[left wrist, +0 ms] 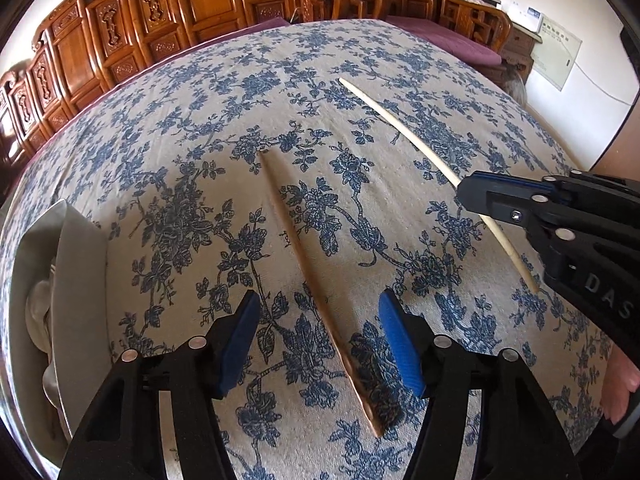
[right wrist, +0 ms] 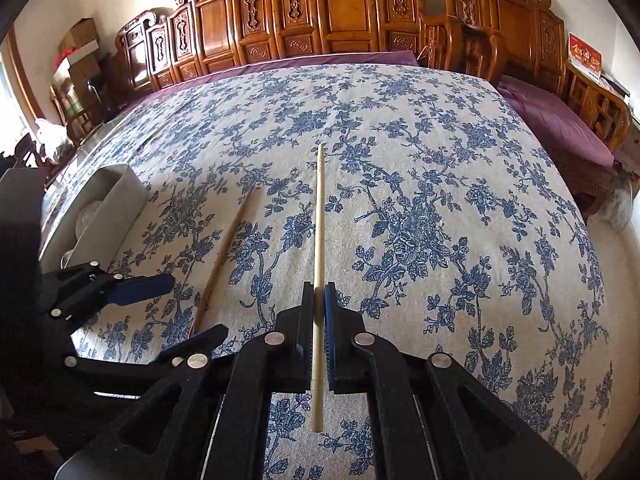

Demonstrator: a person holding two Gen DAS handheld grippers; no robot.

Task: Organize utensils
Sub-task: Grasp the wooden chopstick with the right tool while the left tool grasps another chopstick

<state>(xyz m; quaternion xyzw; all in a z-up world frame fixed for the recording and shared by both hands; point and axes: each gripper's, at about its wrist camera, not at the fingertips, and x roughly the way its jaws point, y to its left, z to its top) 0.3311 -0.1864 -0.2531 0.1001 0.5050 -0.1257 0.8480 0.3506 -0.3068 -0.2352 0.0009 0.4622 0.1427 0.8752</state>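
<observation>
A pale chopstick [right wrist: 319, 216] is clamped between the pads of my right gripper [right wrist: 319, 296], pointing away over the table; it also shows in the left wrist view [left wrist: 400, 122] with the right gripper [left wrist: 476, 200] shut on it. A darker wooden chopstick [left wrist: 298, 252] lies on the blue floral tablecloth [left wrist: 192, 128]. My left gripper [left wrist: 318, 308] is open with its blue pads on either side of this chopstick's near part, not touching it. The darker chopstick also shows in the right wrist view [right wrist: 226, 252], with the open left gripper [right wrist: 188, 308] over its near end.
A white box [left wrist: 76, 252] holding pale utensils stands at the table's left edge; it also shows in the right wrist view [right wrist: 108, 196]. Carved wooden chairs [right wrist: 340, 12] and purple cushions [right wrist: 560, 120] line the far and right sides.
</observation>
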